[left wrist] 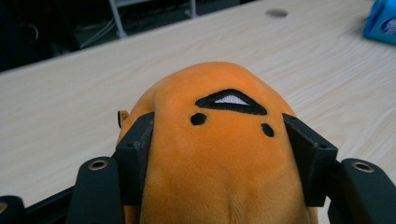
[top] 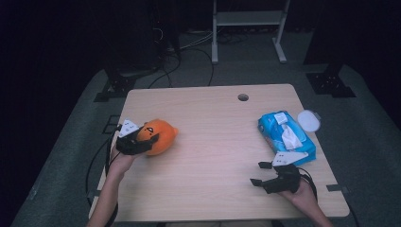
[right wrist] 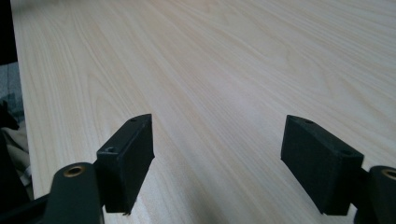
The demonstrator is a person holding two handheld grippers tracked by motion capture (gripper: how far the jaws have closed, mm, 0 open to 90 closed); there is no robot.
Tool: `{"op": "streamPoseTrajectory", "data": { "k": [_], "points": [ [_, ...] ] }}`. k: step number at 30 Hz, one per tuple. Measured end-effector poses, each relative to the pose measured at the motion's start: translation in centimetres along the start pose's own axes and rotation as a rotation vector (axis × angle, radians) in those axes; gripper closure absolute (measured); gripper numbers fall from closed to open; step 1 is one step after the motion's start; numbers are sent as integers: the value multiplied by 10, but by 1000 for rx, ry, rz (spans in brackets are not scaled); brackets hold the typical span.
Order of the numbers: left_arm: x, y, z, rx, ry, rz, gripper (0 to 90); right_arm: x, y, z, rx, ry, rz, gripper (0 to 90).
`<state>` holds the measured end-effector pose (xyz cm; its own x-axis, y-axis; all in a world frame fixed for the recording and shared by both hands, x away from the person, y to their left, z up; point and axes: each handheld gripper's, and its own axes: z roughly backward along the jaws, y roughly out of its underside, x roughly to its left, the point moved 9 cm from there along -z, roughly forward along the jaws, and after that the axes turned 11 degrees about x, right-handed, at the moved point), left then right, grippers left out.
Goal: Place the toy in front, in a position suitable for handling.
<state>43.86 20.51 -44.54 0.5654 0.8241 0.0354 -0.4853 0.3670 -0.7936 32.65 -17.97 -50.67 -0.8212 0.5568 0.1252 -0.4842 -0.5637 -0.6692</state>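
Hidden and cut-off parts around the table

The orange plush toy (left wrist: 219, 154) runs off the bottom edge in the left gripper view, its sides covered where the left gripper (left wrist: 219, 140) presses in. The blue wipes pack (left wrist: 384, 21) is cut by the right edge there, at the table's far side. In the high view the print on that pack is too small to read, and the white round thing (top: 309, 120) beside it is perhaps a lid.
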Motion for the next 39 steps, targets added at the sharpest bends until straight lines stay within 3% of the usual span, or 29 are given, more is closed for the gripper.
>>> {"op": "streamPoseTrajectory", "data": {
  "k": [1, 2, 3, 5, 6, 7, 8, 9, 11, 15, 22, 24, 25, 27, 28, 30, 31, 32, 33, 34, 35, 39],
  "points": [
    [0, 0, 0, 0, 0, 0, 361, 0, 0, 0, 0, 0, 0, 243],
    [-14, -13, 5, -33, 32, -23, 361, -2, 1, 0, 2, -1, -7, 243],
    [-14, -13, 5, -33, 32, -23, 361, -2, 1, 0, 2, -1, -7, 243],
    [-41, -33, 8, -70, 79, -70, 360, -6, 3, 1, 7, 8, -15, 243],
    [-41, -33, 8, -70, 79, -70, 360, -7, 4, 3, 5, 13, -16, 243],
    [-52, -38, 8, -80, 102, -87, 360, -7, 4, 3, 5, 13, -16, 243],
    [-74, -46, 6, -97, 155, -115, 358, -10, 3, 6, -7, 20, -22, 243],
    [-74, -46, 6, -97, 155, -115, 358, -10, 3, 6, -7, 20, -22, 243],
    [-97, -49, 2, -97, 205, -142, 358, -13, 4, 11, -18, 30, -33, 248],
    [-139, -45, -13, -64, 276, -194, 358, -21, 6, 20, -36, 50, -48, 251],
    [-196, -25, -36, -28, 411, -229, 357, -35, 2, 46, -122, 124, -63, 269],
    [-208, -19, -40, -14, 442, -253, 344, -44, 0, 59, -146, 187, -63, 280],
    [-212, -16, -42, -12, 457, -268, 344, -44, 0, 59, -146, 187, -63, 280],
    [-218, -8, -46, 2, 482, -280, 321, -54, -3, 70, -171, 245, -69, 292],
    [-221, -6, -47, -7, 491, -290, 286, -67, -7, 82, -203, 287, -98, 316],
    [-221, -6, -45, -4, 499, -302, 274, -73, -9, 86, -209, 314, -107, 325],
    [-221, -6, -45, -2, 498, -309, 208, -81, -10, 89, -199, 346, -113, 331],
    [-221, -7, -44, 0, 495, -312, 186, -98, -13, 92, -177, 411, -115, 343],
    [-221, -7, -42, -3, 497, -316, 186, -98, -13, 92, -177, 411, -115, 343],
    [-221, -8, -40, -10, 501, -324, 129, -116, -15, 90, -135, 454, -125, 347],
    [-221, -10, -37, -17, 506, -322, 129, -116, -15, 90, -135, 454, -125, 347],
    [-214, -16, -23, -51, 500, -301, 106, -140, -13, 77, -85, 468, -170, 403]
  ]
}}
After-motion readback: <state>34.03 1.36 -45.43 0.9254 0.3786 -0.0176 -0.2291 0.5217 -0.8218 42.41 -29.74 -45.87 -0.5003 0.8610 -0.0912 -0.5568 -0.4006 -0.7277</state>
